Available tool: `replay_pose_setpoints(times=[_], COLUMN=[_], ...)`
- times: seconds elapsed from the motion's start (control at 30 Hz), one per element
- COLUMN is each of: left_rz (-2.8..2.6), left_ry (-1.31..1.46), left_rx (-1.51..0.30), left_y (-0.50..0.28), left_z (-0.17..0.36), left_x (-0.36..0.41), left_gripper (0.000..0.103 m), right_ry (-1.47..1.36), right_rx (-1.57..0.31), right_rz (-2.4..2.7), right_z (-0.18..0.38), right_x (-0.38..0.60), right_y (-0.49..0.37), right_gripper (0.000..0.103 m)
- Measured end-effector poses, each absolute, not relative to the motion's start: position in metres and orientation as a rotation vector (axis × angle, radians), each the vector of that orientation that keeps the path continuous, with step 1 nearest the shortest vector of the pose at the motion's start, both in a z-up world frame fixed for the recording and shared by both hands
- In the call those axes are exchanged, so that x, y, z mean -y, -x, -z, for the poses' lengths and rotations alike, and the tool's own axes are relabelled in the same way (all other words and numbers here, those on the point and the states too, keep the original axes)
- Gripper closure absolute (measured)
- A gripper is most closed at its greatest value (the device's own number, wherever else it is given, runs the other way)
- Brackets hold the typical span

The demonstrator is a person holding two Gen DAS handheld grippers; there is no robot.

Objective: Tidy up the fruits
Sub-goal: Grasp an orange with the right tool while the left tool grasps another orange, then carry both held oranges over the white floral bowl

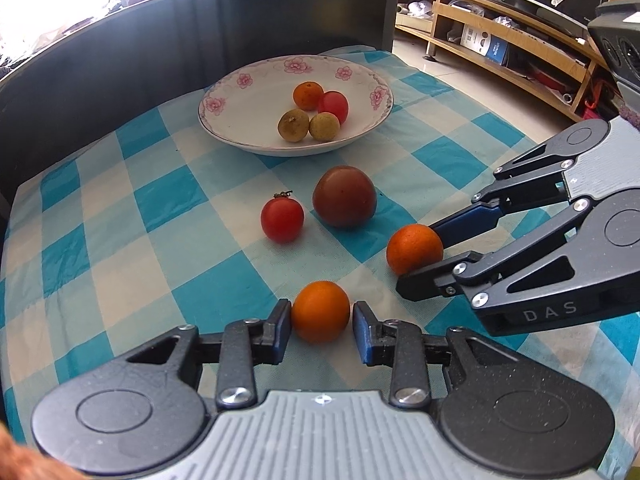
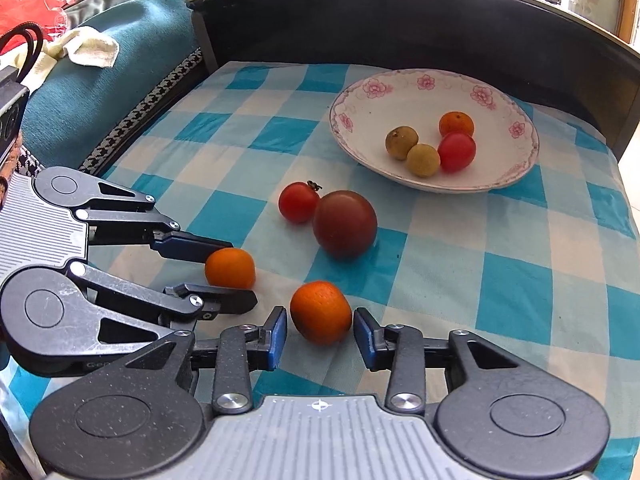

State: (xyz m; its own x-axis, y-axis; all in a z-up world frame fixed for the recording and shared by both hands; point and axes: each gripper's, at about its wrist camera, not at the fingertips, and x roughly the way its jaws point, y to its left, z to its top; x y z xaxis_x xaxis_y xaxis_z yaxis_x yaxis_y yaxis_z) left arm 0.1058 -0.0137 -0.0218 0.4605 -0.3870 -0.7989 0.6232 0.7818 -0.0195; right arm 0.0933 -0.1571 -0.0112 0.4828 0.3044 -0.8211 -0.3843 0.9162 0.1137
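Both tools sit low over the checked cloth [image 1: 120, 240] on the counter, each straddling one small orange on the near side of the flowered plate [image 1: 224, 92]. Left tool [image 1: 321, 326]: jaws part-open, pads flanking the nearer orange [image 1: 320, 311]; its left pad looks to be touching or just shy of the skin, the right pad shows a sliver of gap, so nothing is gripped yet. Right tool [image 2: 320, 330]: same narrow stance around the second orange [image 2: 321, 312], a gap visible on both sides. Judgement: close slowly and evenly, pads at the widest girth, so the round fruit does not squirt forward toward the plate; lift straight up before carrying. Between the oranges and the plate lie a large dark tomato [image 1: 344, 196] and, beside it, a small red tomato [image 1: 282, 218] whose stem points up and slightly away from the tools. The oranges are near-spherical with no clear long axis; stem ends not discernible. Plate already holds four small fruits, clustered right of centre.
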Motion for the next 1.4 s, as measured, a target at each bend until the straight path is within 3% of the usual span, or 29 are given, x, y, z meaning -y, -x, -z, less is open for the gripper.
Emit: replay_pose_setpoints(times=[0.5, 1.4], left_rz=[0.618, 0.525], left_ry=[-0.305, -0.286], left_rx=[-0.894, -0.769], left_y=[-0.106, -0.153], left_z=[0.021, -0.017], left_x=[0.016, 0.045], left_gripper=[0.064, 0.064], right_ry=[0.083, 0.031], right_rx=[-0.997, -0.854], right_rz=[-0.407, -0.309], right_z=[0.010, -0.028], right_x=[0.161, 0.180], right_y=[-0.094, -0.137], right_gripper=[0.077, 0.077])
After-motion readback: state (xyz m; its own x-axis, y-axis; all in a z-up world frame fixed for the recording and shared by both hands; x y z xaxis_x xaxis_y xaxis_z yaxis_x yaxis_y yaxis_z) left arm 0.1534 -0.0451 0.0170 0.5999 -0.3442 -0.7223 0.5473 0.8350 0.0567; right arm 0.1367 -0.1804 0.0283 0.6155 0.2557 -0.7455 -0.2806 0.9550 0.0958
